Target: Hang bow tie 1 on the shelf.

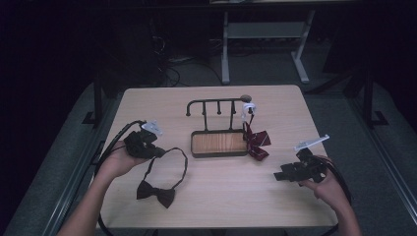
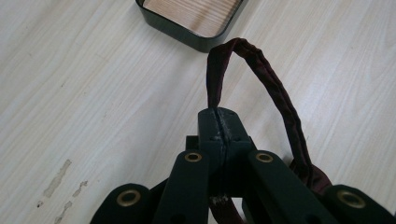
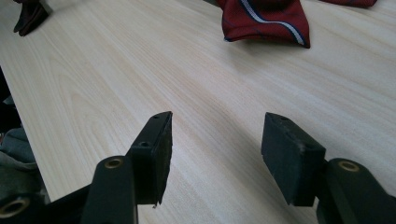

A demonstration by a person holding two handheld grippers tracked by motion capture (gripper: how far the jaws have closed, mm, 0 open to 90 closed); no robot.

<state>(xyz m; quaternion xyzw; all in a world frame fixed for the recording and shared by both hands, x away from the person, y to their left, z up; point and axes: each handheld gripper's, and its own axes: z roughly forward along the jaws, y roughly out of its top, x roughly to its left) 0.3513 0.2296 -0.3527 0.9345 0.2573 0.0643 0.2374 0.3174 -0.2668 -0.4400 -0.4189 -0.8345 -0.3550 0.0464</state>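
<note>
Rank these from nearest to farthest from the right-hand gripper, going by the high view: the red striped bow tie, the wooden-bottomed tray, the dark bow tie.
1. Red striped bow tie, up-left of the right gripper, beside the tray.
2. Wooden-bottomed tray, mid-table.
3. Dark bow tie, far across on the left, near the front edge.

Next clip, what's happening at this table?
A person works with a gripper in each hand. The left gripper is shut on the neck strap of a dark bow tie, whose bow lies on the wooden table. The right gripper hangs over bare tabletop, jaws open and holding nothing. In the middle stands a black hook rack over a wood-bottomed tray, with a red striped bow tie hanging at its right end.
</note>
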